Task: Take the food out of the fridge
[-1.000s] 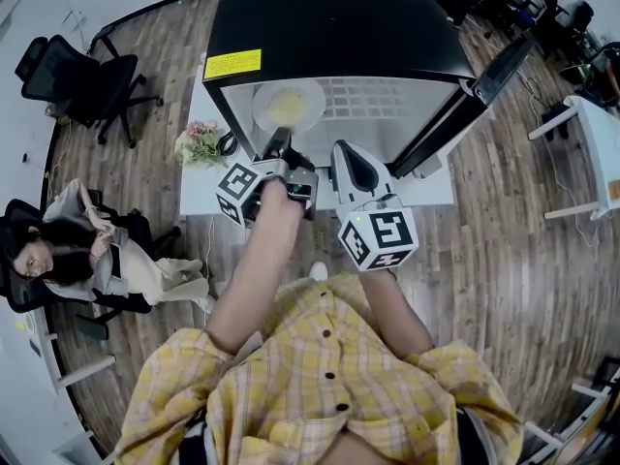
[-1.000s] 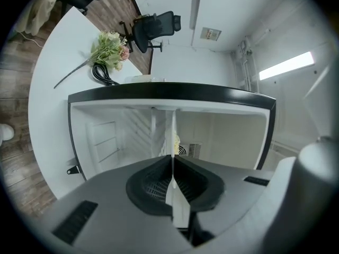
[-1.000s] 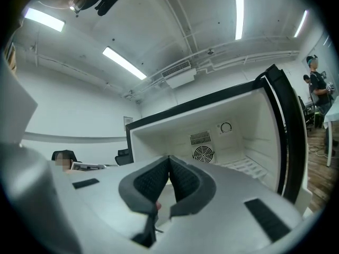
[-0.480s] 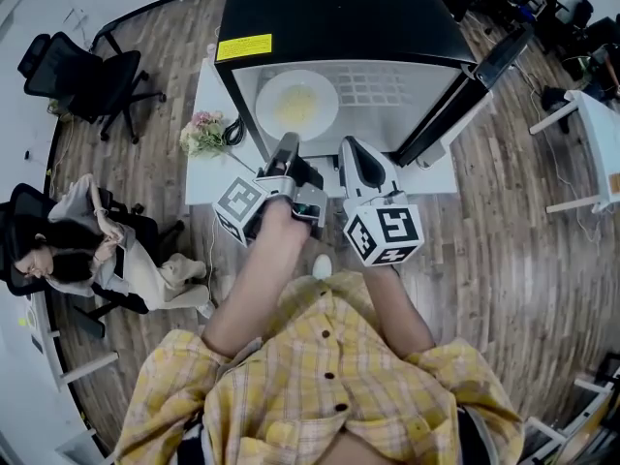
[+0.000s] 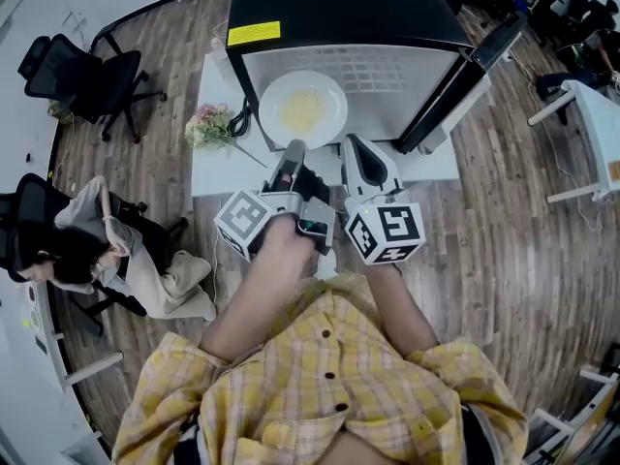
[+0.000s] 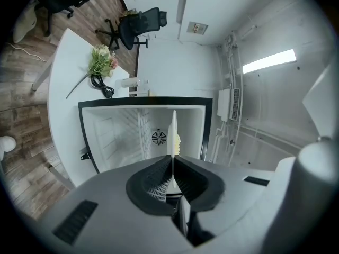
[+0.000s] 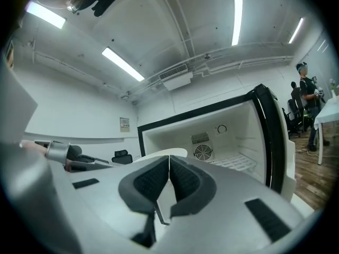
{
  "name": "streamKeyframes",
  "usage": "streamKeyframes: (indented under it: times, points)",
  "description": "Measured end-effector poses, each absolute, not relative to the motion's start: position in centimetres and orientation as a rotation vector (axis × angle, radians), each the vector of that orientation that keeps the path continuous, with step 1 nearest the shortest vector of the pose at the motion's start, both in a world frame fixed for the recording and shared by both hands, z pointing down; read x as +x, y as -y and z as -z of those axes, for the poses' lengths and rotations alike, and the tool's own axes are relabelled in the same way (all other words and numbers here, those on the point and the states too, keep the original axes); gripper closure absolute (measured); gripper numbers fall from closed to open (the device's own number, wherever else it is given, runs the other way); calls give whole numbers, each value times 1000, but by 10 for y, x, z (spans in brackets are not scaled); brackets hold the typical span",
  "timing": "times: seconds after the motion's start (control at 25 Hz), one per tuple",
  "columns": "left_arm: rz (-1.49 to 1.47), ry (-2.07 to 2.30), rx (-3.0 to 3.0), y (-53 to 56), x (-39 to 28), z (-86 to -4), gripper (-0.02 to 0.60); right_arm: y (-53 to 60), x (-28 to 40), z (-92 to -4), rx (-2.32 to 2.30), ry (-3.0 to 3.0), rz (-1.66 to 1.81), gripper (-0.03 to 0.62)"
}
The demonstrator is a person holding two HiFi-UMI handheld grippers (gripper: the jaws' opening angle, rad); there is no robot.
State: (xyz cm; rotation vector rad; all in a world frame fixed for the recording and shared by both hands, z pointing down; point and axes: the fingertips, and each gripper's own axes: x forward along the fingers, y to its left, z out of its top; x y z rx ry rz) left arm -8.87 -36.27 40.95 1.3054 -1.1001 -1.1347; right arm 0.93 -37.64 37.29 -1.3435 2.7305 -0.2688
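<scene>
A white plate (image 5: 302, 109) of yellow food (image 5: 303, 110) hangs at the mouth of the black fridge (image 5: 349, 13), mostly outside it. My left gripper (image 5: 293, 149) is shut on the plate's near rim. In the left gripper view the plate (image 6: 172, 134) shows edge-on, pinched between the pads, with the food (image 6: 178, 139) on one face. My right gripper (image 5: 355, 146) is beside it on the right, shut and empty. Its own view shows my right gripper (image 7: 169, 163) with jaws together, the plate's rim (image 7: 165, 153) just behind and the bare fridge interior (image 7: 233, 136) beyond.
The fridge stands on a white table (image 5: 218, 177) with its door (image 5: 465, 76) swung open to the right. A bunch of flowers (image 5: 211, 124) and a black cable lie left of the fridge. Office chairs (image 5: 87, 76) and a seated person (image 5: 97, 250) are at the left.
The left gripper has drawn back toward me and the plate has come out of the fridge with it. The right gripper has shifted back slightly and stays shut.
</scene>
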Motion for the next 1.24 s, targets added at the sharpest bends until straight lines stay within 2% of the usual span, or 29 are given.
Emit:
streamKeyframes:
  times: [1.24]
  points:
    - [1149,1040,1350,283,-88,-403,563,303,8,-376,-1433,-2721,167,586]
